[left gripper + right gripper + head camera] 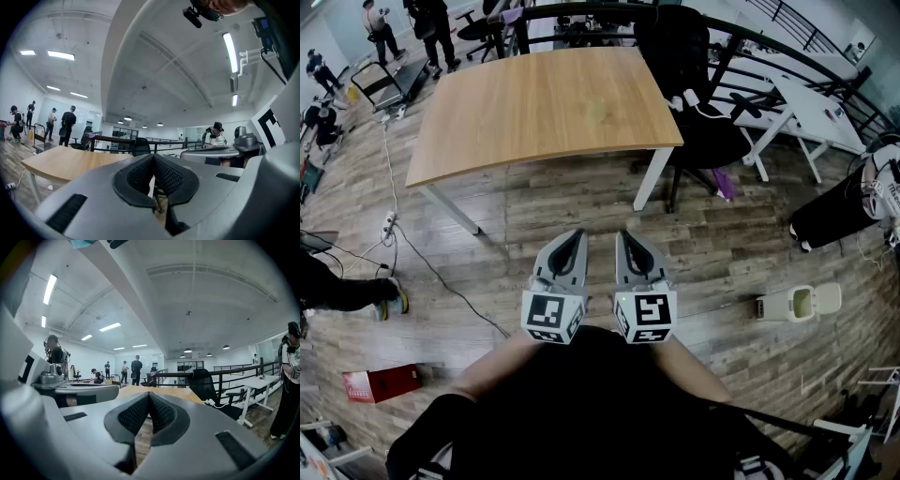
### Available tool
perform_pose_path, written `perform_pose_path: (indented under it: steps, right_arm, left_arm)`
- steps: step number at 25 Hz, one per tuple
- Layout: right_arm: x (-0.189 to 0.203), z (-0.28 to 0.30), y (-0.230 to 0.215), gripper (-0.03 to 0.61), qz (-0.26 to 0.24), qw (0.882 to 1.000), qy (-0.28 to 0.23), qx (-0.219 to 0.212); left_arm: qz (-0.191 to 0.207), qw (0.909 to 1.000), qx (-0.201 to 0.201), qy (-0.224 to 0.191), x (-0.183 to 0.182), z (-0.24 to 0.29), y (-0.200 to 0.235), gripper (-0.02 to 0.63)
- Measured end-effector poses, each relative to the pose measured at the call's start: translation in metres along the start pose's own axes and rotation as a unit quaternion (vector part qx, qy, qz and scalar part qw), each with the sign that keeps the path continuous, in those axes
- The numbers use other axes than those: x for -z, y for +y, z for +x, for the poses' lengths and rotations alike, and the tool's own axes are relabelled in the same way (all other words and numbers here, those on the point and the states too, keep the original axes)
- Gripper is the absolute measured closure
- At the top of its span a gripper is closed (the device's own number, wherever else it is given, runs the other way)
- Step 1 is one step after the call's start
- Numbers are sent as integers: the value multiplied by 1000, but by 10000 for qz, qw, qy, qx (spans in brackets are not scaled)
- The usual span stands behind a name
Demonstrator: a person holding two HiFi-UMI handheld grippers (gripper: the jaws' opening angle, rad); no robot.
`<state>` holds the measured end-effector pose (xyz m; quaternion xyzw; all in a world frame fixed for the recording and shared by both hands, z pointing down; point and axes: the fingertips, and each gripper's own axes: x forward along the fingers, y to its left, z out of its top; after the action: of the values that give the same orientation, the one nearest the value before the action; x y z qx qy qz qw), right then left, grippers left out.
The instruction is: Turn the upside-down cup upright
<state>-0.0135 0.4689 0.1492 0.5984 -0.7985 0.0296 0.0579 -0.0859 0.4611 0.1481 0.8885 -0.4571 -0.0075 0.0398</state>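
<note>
Not started. Left claw (574, 236) and right claw (624, 238) both pressed together, empty, near my body. Wooden surface (544, 103) sits far ahead, and I see no cup on it. Whole job left.

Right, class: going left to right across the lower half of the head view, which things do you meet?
red box → left gripper → right gripper → white bin
</note>
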Motion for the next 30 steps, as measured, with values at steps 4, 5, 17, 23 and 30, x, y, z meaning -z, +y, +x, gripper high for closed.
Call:
perform_pose_path:
  steps: [4, 5, 17, 23, 30]
  right_arm:
    - [-1, 10, 3, 565, -28, 10000, -12, -49]
    - [-1, 13, 4, 565, -33, 10000, -12, -52]
    - [3, 42, 21, 566, 277, 9992, 15, 282]
    - [17, 78, 6, 565, 421, 9980, 140, 451]
    - [23, 184, -51, 565, 261, 9989, 122, 365]
  left_arm:
    - [-3, 10000, 6, 2, 0, 7, 7, 606]
    - [2, 10000, 13, 2, 0, 8, 9, 606]
    - [-60, 9997, 223, 114, 6, 8, 52, 606]
    - [-125, 9992, 233, 293, 24, 31, 79, 606]
    - [-103, 9995, 33, 305, 35, 132, 127, 606]
